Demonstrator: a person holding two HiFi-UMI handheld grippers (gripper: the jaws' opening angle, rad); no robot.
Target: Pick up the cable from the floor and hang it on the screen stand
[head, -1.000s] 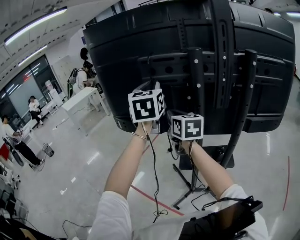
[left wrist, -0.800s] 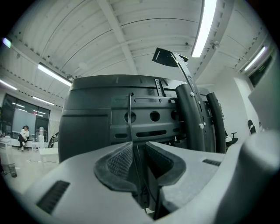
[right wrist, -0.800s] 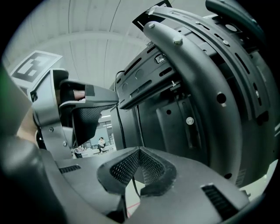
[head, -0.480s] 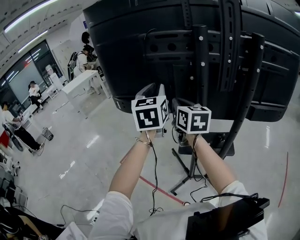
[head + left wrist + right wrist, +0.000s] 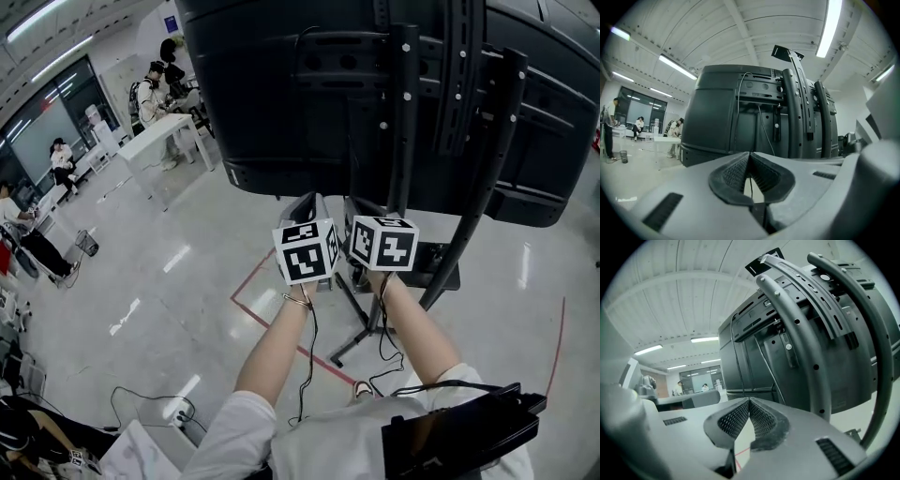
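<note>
The screen stand (image 5: 405,122) holds a large black screen, seen from behind. A thin black cable (image 5: 739,101) hangs looped over the screen's back bracket, and it also shows as the cable (image 5: 305,42) and the cable (image 5: 765,359). My left gripper (image 5: 312,201) is below the screen's bottom edge and apart from the cable. Its jaws have just closed, and the left gripper (image 5: 750,153) shows the tips meeting with nothing pressed between the pads. My right gripper (image 5: 354,204) is beside it. The right gripper (image 5: 749,399) is shut and empty, facing the stand's curved posts (image 5: 813,357).
The stand's base legs (image 5: 352,347) spread on the glossy floor, crossed by a red tape line (image 5: 281,337). Loose wires (image 5: 155,403) lie at the lower left. People stand at a white table (image 5: 164,141) far left. A black device (image 5: 459,436) hangs at my chest.
Both grippers have sunk from the level of the screen's lower mount to below its bottom edge, the left one further. They now sit close side by side.
</note>
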